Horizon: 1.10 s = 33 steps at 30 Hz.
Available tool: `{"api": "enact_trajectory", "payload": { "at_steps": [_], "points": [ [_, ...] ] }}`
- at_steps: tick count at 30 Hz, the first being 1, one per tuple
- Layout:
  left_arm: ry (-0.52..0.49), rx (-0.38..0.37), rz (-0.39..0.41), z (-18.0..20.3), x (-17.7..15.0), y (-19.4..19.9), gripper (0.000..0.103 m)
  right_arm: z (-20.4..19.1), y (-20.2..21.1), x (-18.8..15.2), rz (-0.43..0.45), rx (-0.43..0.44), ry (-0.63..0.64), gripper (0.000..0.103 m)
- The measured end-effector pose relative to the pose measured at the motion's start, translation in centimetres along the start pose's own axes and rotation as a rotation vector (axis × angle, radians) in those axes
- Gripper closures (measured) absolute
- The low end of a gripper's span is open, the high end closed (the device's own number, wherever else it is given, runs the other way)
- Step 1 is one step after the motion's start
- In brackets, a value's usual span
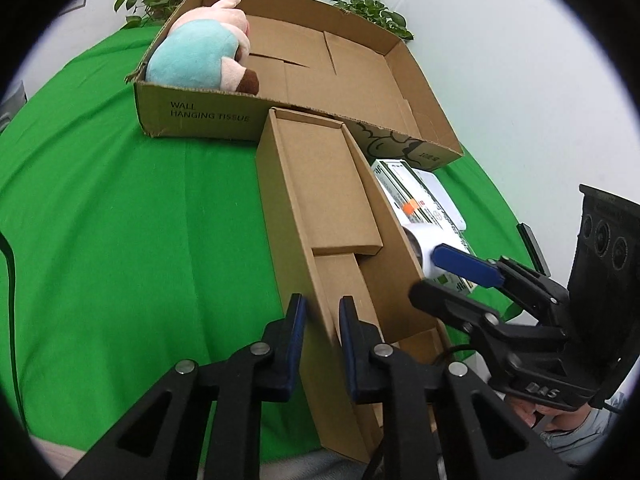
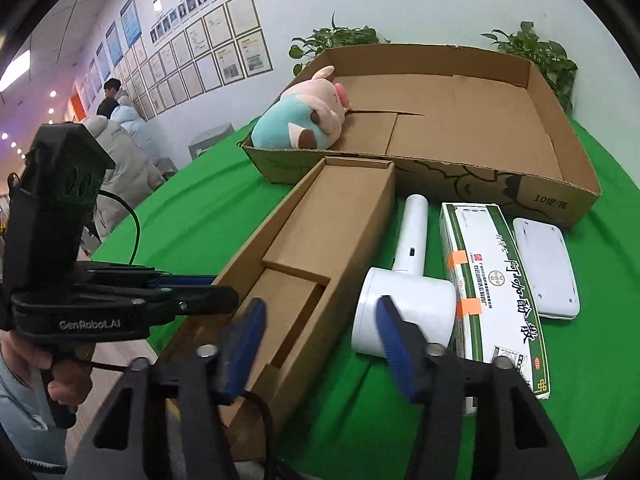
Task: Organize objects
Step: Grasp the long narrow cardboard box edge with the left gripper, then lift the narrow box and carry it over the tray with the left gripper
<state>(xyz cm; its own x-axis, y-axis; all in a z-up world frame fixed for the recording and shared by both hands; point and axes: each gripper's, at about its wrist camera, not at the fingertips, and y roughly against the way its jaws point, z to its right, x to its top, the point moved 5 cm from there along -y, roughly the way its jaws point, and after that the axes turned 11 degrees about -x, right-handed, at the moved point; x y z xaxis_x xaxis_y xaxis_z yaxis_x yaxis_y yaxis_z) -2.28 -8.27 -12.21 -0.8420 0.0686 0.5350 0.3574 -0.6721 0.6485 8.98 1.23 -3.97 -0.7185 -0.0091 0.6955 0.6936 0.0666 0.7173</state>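
My left gripper (image 1: 322, 314) is shut on the left wall of a long narrow cardboard box (image 1: 320, 200), near its front end; it also shows in the right wrist view (image 2: 192, 286). My right gripper (image 2: 320, 328) is open and empty, just in front of a white hair dryer (image 2: 408, 276) lying beside that box (image 2: 320, 232). A green and white medicine box (image 2: 492, 280) and a flat white device (image 2: 546, 268) lie to the dryer's right. A pink and teal pig plush (image 2: 304, 120) lies in the big cardboard tray (image 2: 560, 200).
Everything sits on a green cloth (image 1: 140, 220). The big tray (image 1: 200, 114) stands behind the narrow box. Potted plants (image 2: 540, 60) stand behind the tray by the wall. People stand at the far left (image 2: 116, 128).
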Motion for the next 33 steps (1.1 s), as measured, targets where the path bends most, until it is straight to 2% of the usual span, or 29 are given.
{"api": "enact_trajectory", "payload": {
  "at_steps": [1, 3, 8, 13, 17, 20, 25, 33],
  "points": [
    [0.008, -0.007, 0.001, 0.1, -0.3, 0.2, 0.088, -0.2, -0.1, -0.1, -0.010, 0.001, 0.001, 0.065],
    [0.017, -0.015, -0.001, 0.2, -0.9, 0.6, 0.088, -0.5, -0.6, -0.3, -0.045, 0.012, 0.005, 0.070],
    [0.047, -0.035, -0.001, 0.9, -3.0, 1.3, 0.088, -1.4, -0.7, -2.6, -0.129, 0.062, 0.001, 0.070],
    [0.065, -0.019, 0.015, 1.0, -3.3, 1.4, 0.088, -1.6, -1.2, -2.8, -0.145, 0.042, -0.001, 0.074],
    [0.034, -0.009, 0.014, 1.4, -3.3, 1.2, 0.088, -1.5, -1.5, -2.5, -0.147, 0.023, 0.003, 0.079],
    [-0.008, 0.003, 0.037, 2.1, -3.1, 1.9, 0.088, -1.5, -1.0, -2.1, -0.106, 0.004, 0.004, 0.082],
    [-0.133, 0.041, 0.110, 4.6, -1.1, 3.3, 0.088, -0.9, 1.6, 0.2, 0.034, -0.026, -0.011, 0.085],
    [-0.304, 0.062, 0.225, 8.5, 4.3, 4.5, 0.088, 1.5, 5.3, 5.3, 0.230, -0.073, -0.042, 0.088]
  ]
}}
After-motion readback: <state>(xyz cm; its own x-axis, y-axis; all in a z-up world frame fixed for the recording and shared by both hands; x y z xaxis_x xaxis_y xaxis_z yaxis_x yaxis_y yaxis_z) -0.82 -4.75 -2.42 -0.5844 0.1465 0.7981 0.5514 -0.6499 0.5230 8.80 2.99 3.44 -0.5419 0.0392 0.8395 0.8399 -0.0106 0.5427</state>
